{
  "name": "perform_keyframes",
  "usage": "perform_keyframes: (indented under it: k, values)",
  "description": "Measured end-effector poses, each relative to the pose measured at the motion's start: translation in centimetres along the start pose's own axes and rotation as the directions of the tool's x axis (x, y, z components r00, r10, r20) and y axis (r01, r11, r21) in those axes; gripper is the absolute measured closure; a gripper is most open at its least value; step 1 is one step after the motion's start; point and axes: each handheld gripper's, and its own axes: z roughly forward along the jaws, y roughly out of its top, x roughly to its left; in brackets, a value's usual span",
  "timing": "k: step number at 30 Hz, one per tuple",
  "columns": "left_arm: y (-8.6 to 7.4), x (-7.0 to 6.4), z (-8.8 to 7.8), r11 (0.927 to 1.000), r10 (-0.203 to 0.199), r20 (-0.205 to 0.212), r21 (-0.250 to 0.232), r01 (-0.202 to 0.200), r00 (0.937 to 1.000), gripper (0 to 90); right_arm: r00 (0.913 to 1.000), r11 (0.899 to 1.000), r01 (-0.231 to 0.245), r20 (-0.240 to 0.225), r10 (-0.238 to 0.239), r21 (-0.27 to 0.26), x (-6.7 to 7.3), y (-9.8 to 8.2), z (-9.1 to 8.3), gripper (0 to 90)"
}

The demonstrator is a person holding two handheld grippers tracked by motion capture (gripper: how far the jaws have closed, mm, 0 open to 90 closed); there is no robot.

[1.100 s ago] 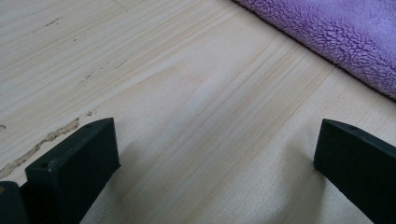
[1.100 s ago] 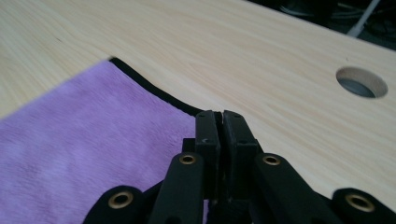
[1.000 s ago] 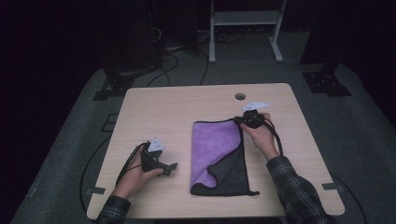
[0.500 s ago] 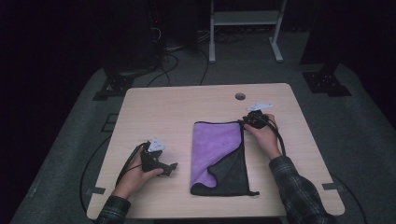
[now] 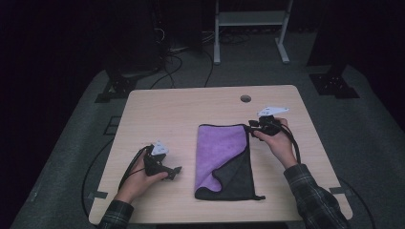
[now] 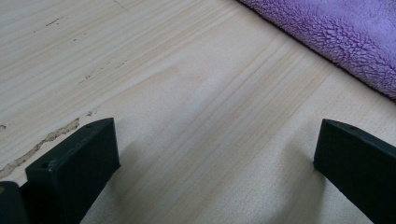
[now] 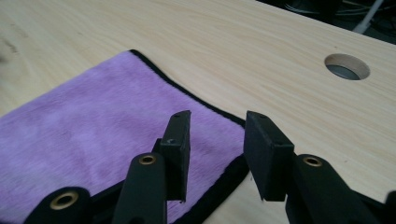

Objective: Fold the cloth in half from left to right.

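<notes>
Two layers of soft purple-and-grey microfibre cloth [image 5: 224, 160] lie limp, probably light; pinch its black-bound corner. Right gripper [image 7: 217, 144] jaws, just opening, hold nothing; left gripper [image 6: 210, 158] jaws stand wide over bare bench [image 5: 181, 114].

The right tongs [image 7: 215, 140] rise from the bottom edge with their two black jaws parted and nothing between them; they have just been opening. They hover over the corner of a purple fleece cloth [image 7: 93, 135] with a black sewn border, which lies flat on the pale wooden counter [image 7: 224, 51]. The left jaw stands over the purple pile, the right jaw over the border and bare wood. A round cable hole [image 7: 347, 66] sits in the counter at upper right, well apart from the cloth.
</notes>
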Motion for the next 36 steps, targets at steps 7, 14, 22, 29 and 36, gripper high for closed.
perform_keyframes:
  k: [7, 14, 22, 29, 36]
  values:
    - [0.0, 0.0, 0.0, 1.0, 0.0, 0.0, 0.0, 0.0, 1.0, 0.0, 0.998, 0.999, 0.042, -0.046, -0.043, -0.014, 2.0, -0.6, -1.8, 60.6]
    - [0.0, 0.0, 0.0, 1.0, 0.0, 0.0, 0.0, 0.0, 1.0, 0.0, 0.989, 0.996, 0.085, -0.121, -0.085, -0.008, 4.7, -2.0, -2.9, 60.2]
    - [0.0, 0.0, 0.0, 1.0, 0.0, 0.0, 0.0, 0.0, 1.0, 0.0, 0.9593, 0.994, 0.11, -0.261, -0.107, 0.0, 8.6, -3.2, -2.6, 58.8]
    - [0.0, 0.0, 0.0, 1.0, 0.0, 0.0, 0.001, 0.0, 1.0, 0.0, 0.9226, 0.983, 0.18, -0.352, -0.157, 0.033, 12.1, -3.8, -0.7, 47.9]
    - [0.0, 0.0, 0.0, 1.0, 0.003, 0.0, 0.0, -0.003, 1.0, 0.0, 0.9053, 0.974, 0.219, -0.384, -0.181, 0.057, 13.7, -4.2, 0.8, 43.8]
